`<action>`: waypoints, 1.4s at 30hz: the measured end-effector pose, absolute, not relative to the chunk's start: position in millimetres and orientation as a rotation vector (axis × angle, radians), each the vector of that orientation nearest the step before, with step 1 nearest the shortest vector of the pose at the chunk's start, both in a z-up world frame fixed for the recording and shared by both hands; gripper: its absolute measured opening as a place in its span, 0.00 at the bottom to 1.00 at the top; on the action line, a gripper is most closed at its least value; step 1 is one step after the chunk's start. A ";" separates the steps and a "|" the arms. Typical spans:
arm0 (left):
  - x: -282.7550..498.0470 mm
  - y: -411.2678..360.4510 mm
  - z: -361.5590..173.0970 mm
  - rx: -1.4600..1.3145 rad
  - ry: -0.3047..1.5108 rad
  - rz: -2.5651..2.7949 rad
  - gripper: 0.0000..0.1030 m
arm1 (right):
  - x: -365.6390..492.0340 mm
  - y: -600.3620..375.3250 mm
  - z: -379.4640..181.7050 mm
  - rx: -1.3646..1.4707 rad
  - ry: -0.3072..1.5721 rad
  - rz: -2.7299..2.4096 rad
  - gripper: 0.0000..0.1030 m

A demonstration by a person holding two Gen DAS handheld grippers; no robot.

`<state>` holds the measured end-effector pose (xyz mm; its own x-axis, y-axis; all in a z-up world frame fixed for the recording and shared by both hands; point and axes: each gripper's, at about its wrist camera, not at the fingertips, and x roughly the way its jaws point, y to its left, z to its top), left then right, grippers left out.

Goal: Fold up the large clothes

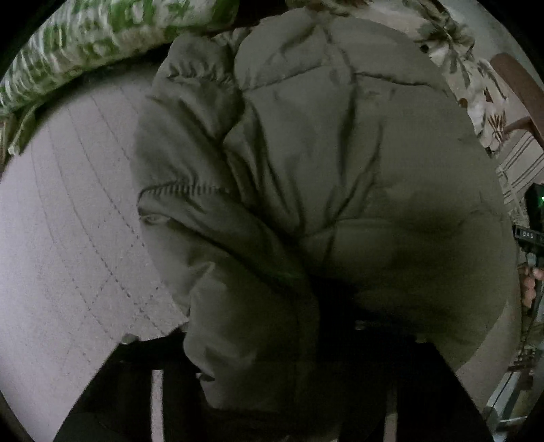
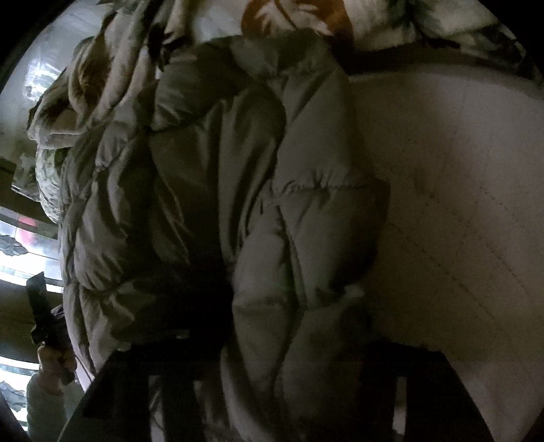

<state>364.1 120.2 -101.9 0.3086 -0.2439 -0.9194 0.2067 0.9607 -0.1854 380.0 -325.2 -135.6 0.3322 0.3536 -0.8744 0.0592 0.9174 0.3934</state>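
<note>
Left claw point(image 1: 306, 357): fingers mostly buried under padded fabric, a fold of the jacket runs down between them; looks clamped on it, your call to confirm
Right claw point(image 2: 272, 367): same picture, jacket bulk drapes between and over the fingers; reads as holding fabric, jaw gap itself hidden
Jacket point(image 1: 340, 153): grey-olive quilted puffer, bunched and puffy, on the pale quilted bedspread point(image 1: 68, 221)
Jacket position: directly ahead of and over both claws, touching them; main body stretches away from you toward the floral bedding point(image 2: 306, 20) at the far side
Other side: green patterned pillow point(image 1: 85, 37) lies beyond the jacket's left edge, apart from it
Your hands: right hand on its handle shows at the right edge of the left view point(image 1: 530, 285); left hand on its handle at the lower left of the right view point(image 2: 54, 360)
Progress: judged mid-fold; near edge gathered in both claws, no flat neat stack visible yet
Left to do: likely carry this edge over the body, lay it down, press the loft out, then further folds
Dim frames, so seams and sleeve positions can't be told
</note>
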 end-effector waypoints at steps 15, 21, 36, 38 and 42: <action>339.4 97.4 -64.9 0.052 1.125 -0.233 0.28 | 332.6 -305.0 -80.0 0.342 1.086 0.121 0.30; 321.5 95.7 -39.4 0.072 1.083 -0.240 0.28 | 320.0 -314.8 -50.0 0.327 1.036 0.121 0.28; 246.4 102.7 37.2 0.117 1.006 -0.278 0.27 | 249.0 -299.1 23.7 0.293 0.950 0.186 0.27; 230.1 106.0 35.9 0.123 1.006 -0.281 0.27 | 233.3 -294.1 26.1 0.290 0.948 0.200 0.27; 195.2 117.3 27.1 0.126 1.033 -0.283 0.27 | 200.1 -287.1 17.3 0.305 0.961 0.221 0.27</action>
